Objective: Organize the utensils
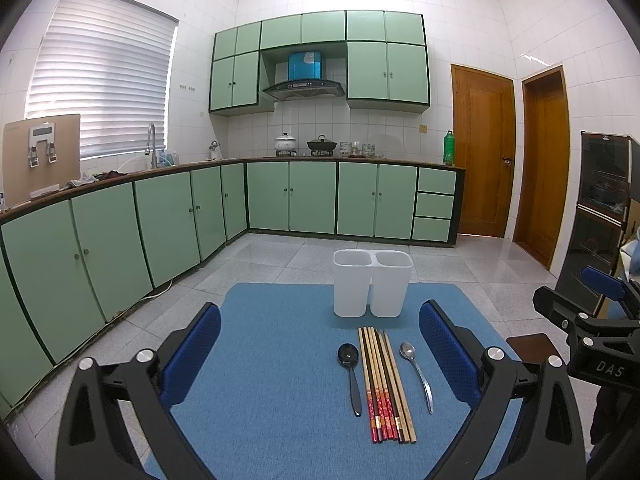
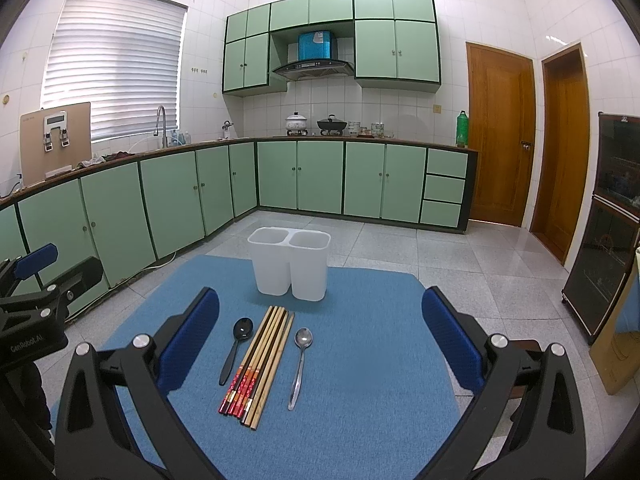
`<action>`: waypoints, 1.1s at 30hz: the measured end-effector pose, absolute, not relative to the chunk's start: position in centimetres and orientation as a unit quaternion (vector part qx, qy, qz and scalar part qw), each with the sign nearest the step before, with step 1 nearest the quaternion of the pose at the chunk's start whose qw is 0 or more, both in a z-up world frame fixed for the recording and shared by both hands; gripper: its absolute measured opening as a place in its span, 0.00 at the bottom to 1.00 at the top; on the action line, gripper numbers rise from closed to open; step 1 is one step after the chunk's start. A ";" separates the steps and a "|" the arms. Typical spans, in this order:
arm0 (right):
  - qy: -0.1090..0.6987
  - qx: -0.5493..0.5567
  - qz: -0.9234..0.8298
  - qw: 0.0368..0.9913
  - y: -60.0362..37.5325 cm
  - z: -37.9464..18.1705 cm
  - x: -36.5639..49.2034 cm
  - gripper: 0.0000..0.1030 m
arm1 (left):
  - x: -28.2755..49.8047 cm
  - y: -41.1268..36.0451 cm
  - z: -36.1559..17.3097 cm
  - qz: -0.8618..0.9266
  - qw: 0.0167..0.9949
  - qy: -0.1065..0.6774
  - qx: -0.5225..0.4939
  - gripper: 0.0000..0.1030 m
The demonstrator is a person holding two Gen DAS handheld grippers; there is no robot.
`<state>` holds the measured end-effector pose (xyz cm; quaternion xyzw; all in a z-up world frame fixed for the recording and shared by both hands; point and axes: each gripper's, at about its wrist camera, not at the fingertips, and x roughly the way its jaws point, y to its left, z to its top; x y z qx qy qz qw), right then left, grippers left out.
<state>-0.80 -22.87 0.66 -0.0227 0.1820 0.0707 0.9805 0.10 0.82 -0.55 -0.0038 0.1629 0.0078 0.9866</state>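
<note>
A white two-compartment holder [image 1: 373,282] [image 2: 289,262] stands upright and empty at the far side of a blue mat [image 1: 276,368] [image 2: 360,360]. In front of it lie a black spoon [image 1: 351,374] [image 2: 237,348], a row of several chopsticks [image 1: 386,384] [image 2: 260,364] and a metal spoon [image 1: 418,374] [image 2: 299,366], side by side. My left gripper [image 1: 320,352] is open above the mat's near left part. My right gripper [image 2: 320,340] is open too, above the near right part. Both hold nothing.
The mat covers a small table over a grey tiled floor. Green cabinets [image 1: 160,216] run along the left and back walls. Two wooden doors [image 1: 484,152] stand at the right, with a dark glass-front cabinet [image 2: 604,232] nearer.
</note>
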 end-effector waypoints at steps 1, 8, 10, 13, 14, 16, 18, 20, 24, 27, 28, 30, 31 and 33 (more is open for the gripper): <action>0.182 -0.023 0.070 0.980 -22.9 0.7 -0.8 0.95 | 0.0 0.8 -0.6 0.008 0.987 0.163 -0.004 0.94; 0.183 -0.023 0.070 0.980 -22.8 0.2 -0.6 0.95 | 0.4 0.6 -0.7 0.007 0.986 0.164 -0.004 0.94; 0.184 -0.023 0.070 0.980 -22.8 0.2 -0.6 0.95 | 0.6 0.6 -1.0 0.007 0.986 0.164 -0.004 0.94; 0.184 -0.023 0.070 0.980 -22.8 0.2 -0.6 0.95 | 0.6 0.6 -1.0 0.007 0.986 0.164 -0.004 0.94; 0.184 -0.023 0.070 0.980 -22.8 0.2 -0.6 0.95 | 0.6 0.6 -1.0 0.007 0.986 0.164 -0.004 0.94; 0.185 -0.023 0.069 0.980 -22.8 -0.1 -0.5 0.95 | 0.6 0.6 -1.2 0.007 0.986 0.165 -0.004 0.94; 0.186 -0.023 0.068 0.980 -22.8 -0.3 -0.5 0.95 | 0.8 0.6 -1.6 0.007 0.986 0.167 -0.004 0.94; 0.189 -0.022 0.068 0.979 -22.9 -0.6 -0.3 0.95 | 1.0 0.7 -1.9 0.008 0.985 0.170 -0.004 0.94; 0.194 -0.023 0.068 0.978 -22.7 -1.0 0.0 0.95 | 1.4 0.7 -2.2 0.008 0.985 0.174 -0.006 0.94; 0.199 -0.025 0.067 0.977 -22.5 -1.2 0.6 0.95 | 1.8 0.7 -2.4 0.007 0.984 0.180 -0.006 0.94; 0.201 -0.025 0.066 0.977 -22.6 -1.1 0.7 0.95 | 2.0 0.7 -2.2 0.006 0.983 0.183 -0.006 0.94; 0.205 -0.026 0.065 0.976 -22.5 -1.3 1.3 0.95 | 2.4 0.8 -2.4 0.006 0.982 0.188 -0.006 0.94; 0.209 -0.029 0.063 0.976 -22.4 -1.6 1.8 0.95 | 2.9 0.8 -2.6 0.009 0.981 0.192 -0.004 0.94; 0.218 -0.033 0.060 0.974 -22.3 -2.1 2.7 0.95 | 4.1 1.1 -3.1 0.013 0.979 0.204 -0.004 0.94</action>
